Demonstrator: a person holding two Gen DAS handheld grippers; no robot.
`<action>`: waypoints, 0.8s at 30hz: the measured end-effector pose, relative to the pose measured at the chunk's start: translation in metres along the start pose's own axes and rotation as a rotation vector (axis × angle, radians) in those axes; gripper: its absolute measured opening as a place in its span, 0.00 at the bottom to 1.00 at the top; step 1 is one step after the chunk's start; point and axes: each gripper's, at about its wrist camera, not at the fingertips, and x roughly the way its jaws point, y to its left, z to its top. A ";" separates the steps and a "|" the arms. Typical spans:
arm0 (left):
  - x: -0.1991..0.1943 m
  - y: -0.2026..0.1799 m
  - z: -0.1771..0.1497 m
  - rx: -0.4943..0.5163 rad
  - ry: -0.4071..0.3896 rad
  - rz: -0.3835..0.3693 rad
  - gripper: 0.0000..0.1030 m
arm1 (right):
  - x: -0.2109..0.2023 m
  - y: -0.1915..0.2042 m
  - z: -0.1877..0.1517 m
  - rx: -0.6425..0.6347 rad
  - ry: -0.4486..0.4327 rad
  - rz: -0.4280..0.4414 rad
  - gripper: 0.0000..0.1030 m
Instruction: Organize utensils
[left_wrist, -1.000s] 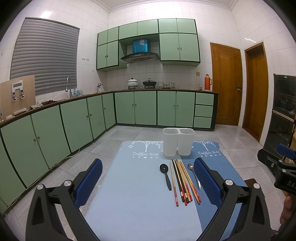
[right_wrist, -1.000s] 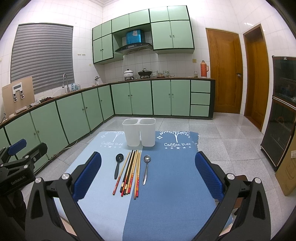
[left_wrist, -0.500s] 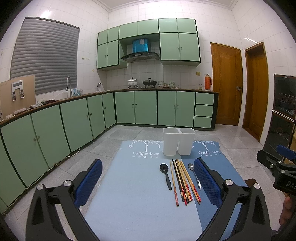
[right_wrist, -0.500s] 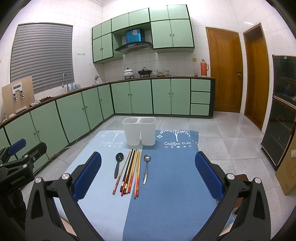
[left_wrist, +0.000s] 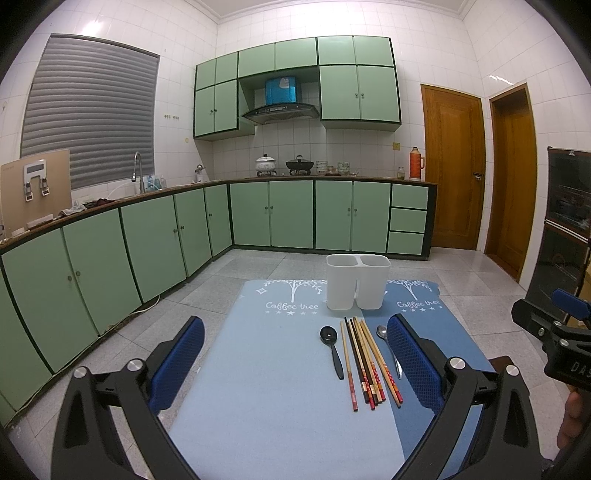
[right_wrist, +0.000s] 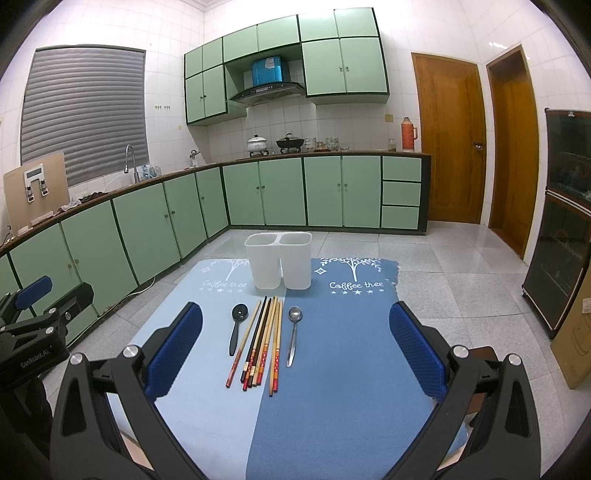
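A white two-compartment utensil holder (left_wrist: 357, 281) (right_wrist: 279, 259) stands upright at the far end of a blue mat (left_wrist: 280, 387) (right_wrist: 343, 369). In front of it lie a black spoon (left_wrist: 331, 349) (right_wrist: 236, 326), several chopsticks (left_wrist: 367, 362) (right_wrist: 262, 341) and a metal spoon (left_wrist: 388, 345) (right_wrist: 292, 332), side by side. My left gripper (left_wrist: 295, 363) hovers open above the mat's near left part, its right finger beside the metal spoon. My right gripper (right_wrist: 295, 350) is open too, held above the utensils. Neither holds anything.
The mat covers a small table on a tiled kitchen floor. Green cabinets (left_wrist: 155, 243) run along the left and back walls. A dark glass cabinet (right_wrist: 561, 221) and a cardboard box (right_wrist: 576, 339) stand to the right. Each gripper shows at the edge of the other's view.
Almost nothing differs; the right wrist view has drifted slightly, and both grippers stay open over the mat.
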 end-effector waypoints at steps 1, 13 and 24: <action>0.000 0.000 0.000 0.000 0.000 0.000 0.94 | 0.000 0.000 0.000 0.000 0.000 0.000 0.95; 0.000 0.000 0.000 -0.001 0.001 0.000 0.94 | 0.002 0.000 -0.001 0.001 0.003 -0.001 0.95; 0.040 0.007 -0.002 0.014 0.062 0.026 0.94 | 0.043 0.004 -0.016 -0.032 0.055 -0.022 0.95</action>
